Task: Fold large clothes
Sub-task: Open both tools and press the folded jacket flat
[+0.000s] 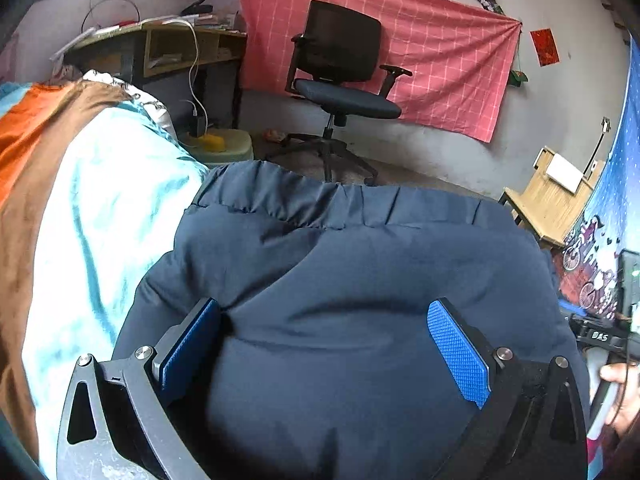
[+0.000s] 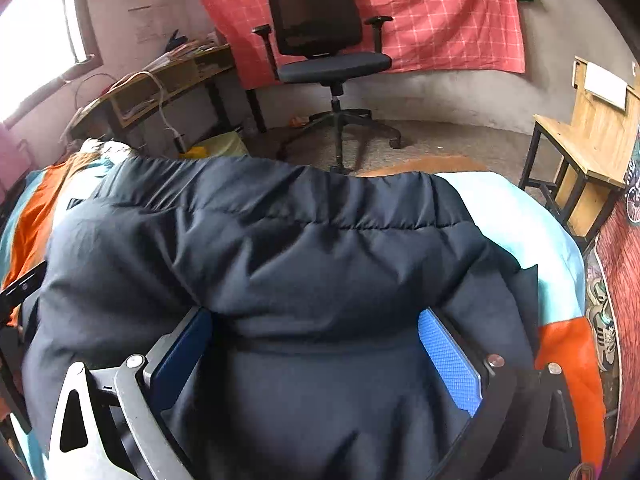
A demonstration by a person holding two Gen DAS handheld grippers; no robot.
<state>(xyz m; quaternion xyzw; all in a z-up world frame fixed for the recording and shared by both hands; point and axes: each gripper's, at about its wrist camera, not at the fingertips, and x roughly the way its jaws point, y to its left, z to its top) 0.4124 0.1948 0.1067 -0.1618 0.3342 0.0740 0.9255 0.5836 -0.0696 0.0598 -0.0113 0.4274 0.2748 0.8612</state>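
1. On the far left, the bedspread (image 1: 92, 208) in light blue, brown and orange is lying under everything; I am treating it as the surface, not as something to pinch.
2. My left gripper (image 1: 324, 344) is pointing down over the near part of the dark navy padded jacket (image 1: 360, 264), its blue pads (image 1: 460, 356) standing wide apart with the puffy cloth bulging between them, and nothing is clamped.
3. The jacket is lying across the bed, its gathered hem (image 1: 340, 196) at the far edge, toward the office chair (image 1: 340, 60).
4. My right gripper (image 2: 316, 352) is hanging over the same jacket further right, jaws also fully apart; the fabric is swelling between the pads and I am not squeezing it.
5. I judge the step in hand to be a fresh grasp for the next fold, with both sides free.
6. To do it well, I am aiming each pair of pads at a matching spot on the near edge, biting through every padded layer rather than only the outer shell.
7. I am keeping both hands level as they carry, so the fold line is running straight and the slippery cloth is not sliding.
8. On the right, the wooden stool (image 2: 584, 140) is standing well apart from the bed.
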